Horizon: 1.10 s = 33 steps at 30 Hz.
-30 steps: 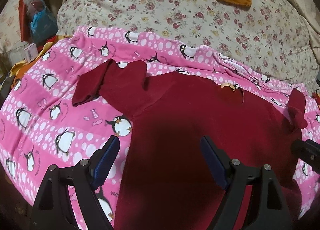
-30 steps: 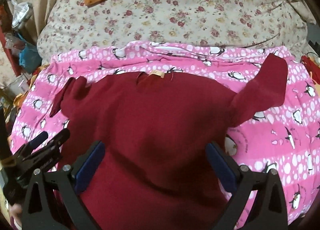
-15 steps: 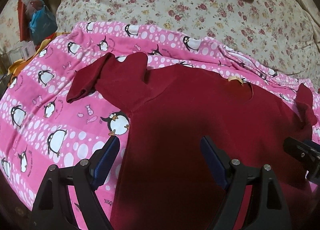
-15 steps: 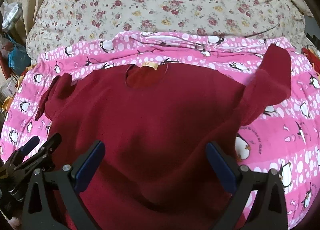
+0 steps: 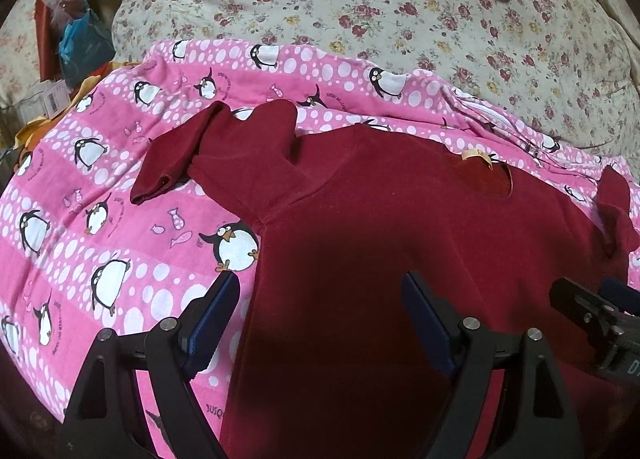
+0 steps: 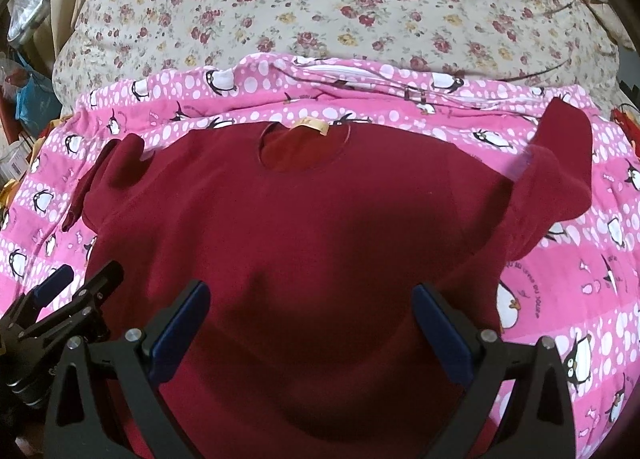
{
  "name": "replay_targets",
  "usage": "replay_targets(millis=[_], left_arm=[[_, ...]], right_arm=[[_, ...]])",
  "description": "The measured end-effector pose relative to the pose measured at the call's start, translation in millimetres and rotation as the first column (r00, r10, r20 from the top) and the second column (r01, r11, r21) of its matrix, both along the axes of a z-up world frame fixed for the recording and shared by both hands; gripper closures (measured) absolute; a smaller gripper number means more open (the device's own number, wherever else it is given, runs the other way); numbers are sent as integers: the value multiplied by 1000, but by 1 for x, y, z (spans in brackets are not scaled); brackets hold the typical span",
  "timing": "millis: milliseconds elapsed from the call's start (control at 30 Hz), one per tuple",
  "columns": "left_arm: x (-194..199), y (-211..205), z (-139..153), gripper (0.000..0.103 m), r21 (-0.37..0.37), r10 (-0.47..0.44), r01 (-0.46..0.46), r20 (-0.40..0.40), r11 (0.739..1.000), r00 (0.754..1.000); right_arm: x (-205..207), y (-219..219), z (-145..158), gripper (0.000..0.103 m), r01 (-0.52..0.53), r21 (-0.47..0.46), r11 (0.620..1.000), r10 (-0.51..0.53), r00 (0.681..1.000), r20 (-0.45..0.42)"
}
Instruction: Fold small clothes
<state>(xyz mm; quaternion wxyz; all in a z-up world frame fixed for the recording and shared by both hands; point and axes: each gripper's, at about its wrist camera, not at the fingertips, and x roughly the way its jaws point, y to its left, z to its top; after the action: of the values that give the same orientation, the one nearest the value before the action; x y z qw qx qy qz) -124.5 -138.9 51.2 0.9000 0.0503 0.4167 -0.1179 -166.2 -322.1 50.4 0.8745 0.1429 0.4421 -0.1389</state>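
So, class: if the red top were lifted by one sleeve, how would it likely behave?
Probably floppy: the red top lies flat with creases, its sleeve folded over itself. Likely light, being small thin cloth. It may drag the penguin blanket slightly.

Pink penguin blanket point(image 5: 120, 195) carries small curved printed lettering beside the penguins; near the bottom edge in the left wrist view a fragment reads roughly "JUSQ", mirrored or upside down, rest unreadable. Same lettering shows on the blanket point(image 6: 560, 299) in the right wrist view, illegible. Neck tag point(image 6: 311, 125) on the dark red top point(image 6: 300, 219): faint marks, can't read. White box point(image 5: 54, 97) at the left edge has a barcode label, digits too small.
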Motion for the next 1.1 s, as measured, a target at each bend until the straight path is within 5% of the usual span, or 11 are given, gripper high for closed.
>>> replay_targets(millis=[1100], left_arm=[[5,7,-5,38,13,26,-26,-5,1000,1000]], right_arm=[[4,2,-8,1,-27,-1,1000,27,999,-17]])
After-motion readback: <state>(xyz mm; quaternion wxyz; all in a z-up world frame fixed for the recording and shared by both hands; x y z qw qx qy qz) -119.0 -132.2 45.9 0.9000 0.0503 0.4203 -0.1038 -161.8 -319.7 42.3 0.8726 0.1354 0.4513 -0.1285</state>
